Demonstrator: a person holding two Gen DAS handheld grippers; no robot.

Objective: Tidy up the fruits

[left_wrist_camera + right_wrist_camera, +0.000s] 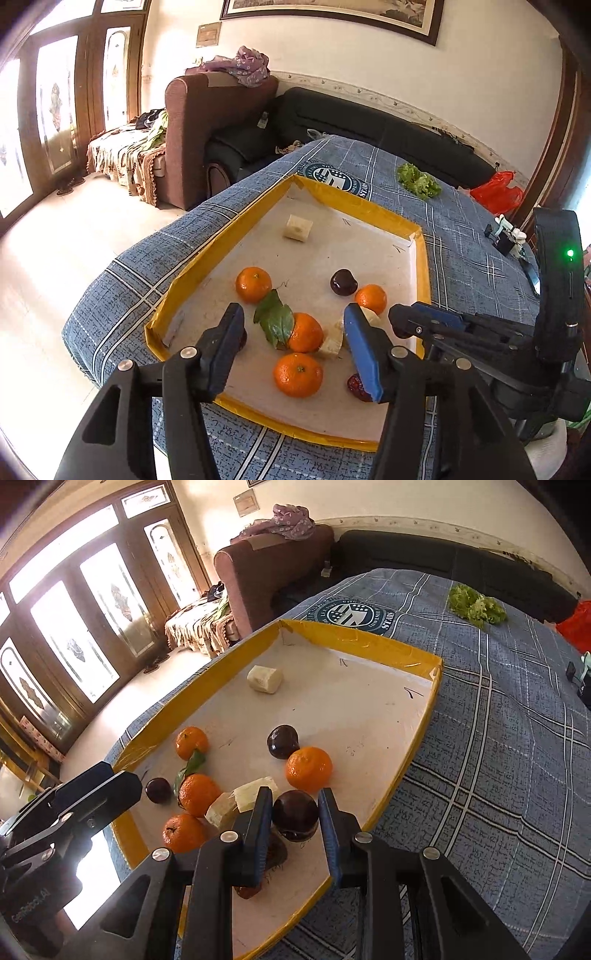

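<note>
A shallow tray (173,291) with a yellow taped rim and white floor lies on the tabletop, which is covered by a blue checked cloth (480,266). Most of the fruit sits in the tray's near half.

The left gripper (293,317) hovers over the near left part of the tray with its jaws apart and nothing pressed between them. An orange with a green leaf (304,332) lies on the tray floor just beyond and between the fingers; the leaf's long axis runs toward the tray's far left edge, up to another orange (253,284). A third orange (297,374) sits near the tray's near edge, between the two fingers as seen from the left wrist view. A fourth orange (371,298) lies toward the right edge, touching or just beside a dark plum (343,282).

The right gripper (294,812) points down at the near right part of the tray. Its blue pads flank a second dark plum (295,814); the left pad seems to touch it, while a thin gap shows at the right one, so I cannot tell whether it is truly clamped. A third dark plum (158,790) rests near the left edge.

Two pale chunks (240,803) lie end to end beside the right gripper, their long axis slanting toward the far right corner. One more pale chunk (264,679) sits alone in the far half.
</note>
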